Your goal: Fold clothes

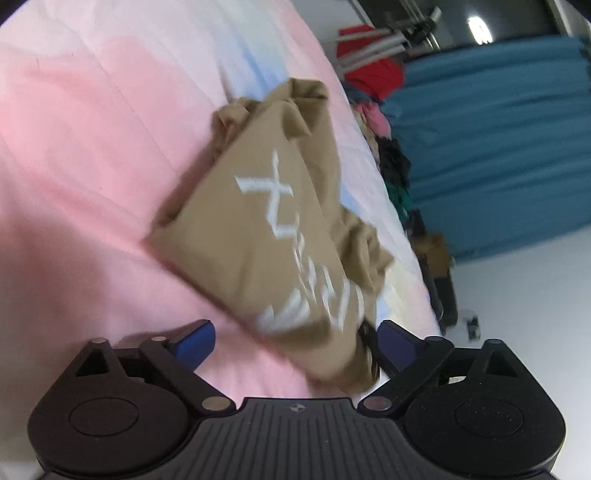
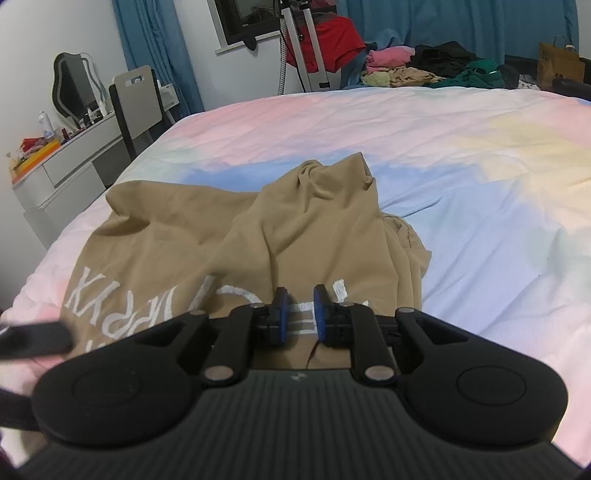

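Note:
A tan T-shirt (image 1: 258,221) with white lettering lies partly folded on the pastel bed cover (image 1: 92,166). My left gripper (image 1: 295,341) is open wide at the shirt's near edge, and a blurred corner of the cloth hangs between its blue pads (image 1: 195,343). In the right wrist view the T-shirt (image 2: 295,229) is bunched, with its creases running toward my right gripper (image 2: 301,314). That gripper's pads (image 2: 281,314) are close together with a lettered fold of the shirt between them. A dark blurred shape at the far left is the left gripper (image 2: 33,339).
The bed cover (image 2: 461,166) stretches wide to the right and far side. A heap of clothes (image 2: 424,70) lies beyond the bed's far edge by blue curtains (image 2: 461,26). A tripod (image 2: 306,44), a grey chair (image 2: 136,96) and a cluttered dresser (image 2: 66,147) stand at the left.

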`<state>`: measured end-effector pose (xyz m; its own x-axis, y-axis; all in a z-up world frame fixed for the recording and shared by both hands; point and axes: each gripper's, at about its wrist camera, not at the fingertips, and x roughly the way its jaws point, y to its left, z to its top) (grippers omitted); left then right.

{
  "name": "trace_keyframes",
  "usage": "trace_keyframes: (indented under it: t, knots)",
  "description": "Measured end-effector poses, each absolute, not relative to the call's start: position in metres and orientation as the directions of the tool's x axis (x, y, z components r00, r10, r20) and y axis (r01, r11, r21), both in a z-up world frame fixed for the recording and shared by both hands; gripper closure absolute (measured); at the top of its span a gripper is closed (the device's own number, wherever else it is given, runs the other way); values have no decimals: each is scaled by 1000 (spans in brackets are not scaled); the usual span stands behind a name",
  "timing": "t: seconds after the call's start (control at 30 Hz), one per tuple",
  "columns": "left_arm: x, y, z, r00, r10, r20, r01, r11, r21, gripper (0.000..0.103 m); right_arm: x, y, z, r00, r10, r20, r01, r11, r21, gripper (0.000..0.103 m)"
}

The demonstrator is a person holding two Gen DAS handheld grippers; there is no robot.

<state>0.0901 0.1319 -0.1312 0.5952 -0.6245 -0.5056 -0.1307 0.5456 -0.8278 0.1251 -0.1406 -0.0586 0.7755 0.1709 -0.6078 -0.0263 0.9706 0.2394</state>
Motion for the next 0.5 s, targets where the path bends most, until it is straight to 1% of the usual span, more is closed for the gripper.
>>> trace_keyframes:
  t: [0.13, 0.17, 0.2, 0.27, 0.37, 0.43, 0.47, 0.5]
  knots:
    - [103, 137, -135, 634, -614, -471, -132, 514, -848, 10, 126, -143, -59, 776, 180, -604, -23, 966, 257, 85]
    - [103, 138, -135, 638, -614, -465, -131, 508, -851, 15, 126, -143, -59, 777, 182, -603, -25, 966, 259, 84]
    - [102, 139, -135, 642, -614, -458, -131, 502, -855, 23, 125, -143, -59, 778, 182, -602, -26, 966, 258, 84]
    - [102, 141, -136, 651, -614, -446, -129, 490, -862, 30, 125, -142, -59, 779, 183, -600, -25, 965, 262, 83]
    - [100, 144, -137, 664, -614, -427, -125, 471, -873, 31, 125, -141, -58, 780, 187, -597, -25, 963, 269, 76]
    - [99, 147, -138, 672, -614, -414, -123, 459, -880, 30, 124, -140, -57, 781, 202, -591, -37, 959, 279, 66]
    - [99, 148, -138, 676, -613, -408, -122, 452, -883, 30, 124, -140, -56, 781, 210, -588, -43, 958, 285, 63]
    - [98, 149, -138, 681, -613, -401, -121, 446, -887, 30, 123, -139, -55, 781, 218, -585, -49, 956, 290, 58]
